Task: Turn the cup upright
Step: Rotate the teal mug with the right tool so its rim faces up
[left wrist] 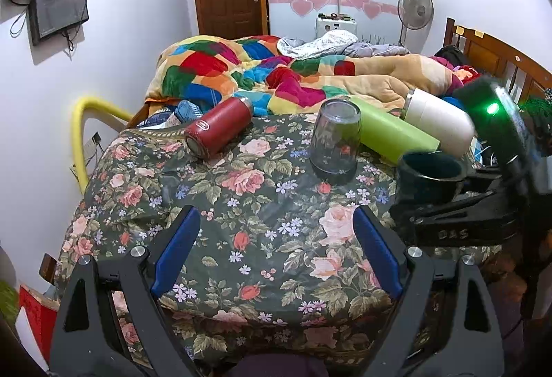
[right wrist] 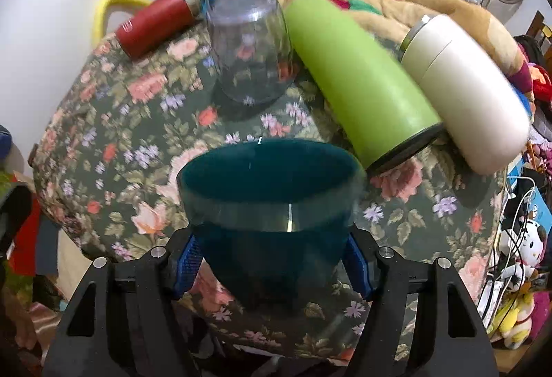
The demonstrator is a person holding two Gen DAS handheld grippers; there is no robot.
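A dark teal cup [right wrist: 272, 221] sits mouth-up between the blue pads of my right gripper [right wrist: 272, 259], which is shut on its lower body just above the floral tablecloth [right wrist: 114, 121]. The left wrist view shows the same cup [left wrist: 427, 180] at the right, held by the right gripper [left wrist: 459, 204]. My left gripper [left wrist: 276, 249] is open and empty over the near part of the floral cloth [left wrist: 241, 204]. A clear glass cup [left wrist: 334, 138] stands upside down in the middle; it also shows in the right wrist view [right wrist: 250, 49].
A red bottle [left wrist: 217, 126], a green bottle [left wrist: 393, 130] and a white bottle [left wrist: 440, 119] lie on their sides at the back of the table. A bed with a colourful blanket [left wrist: 276, 69] is behind. A yellow tube [left wrist: 77, 135] curves at the left edge.
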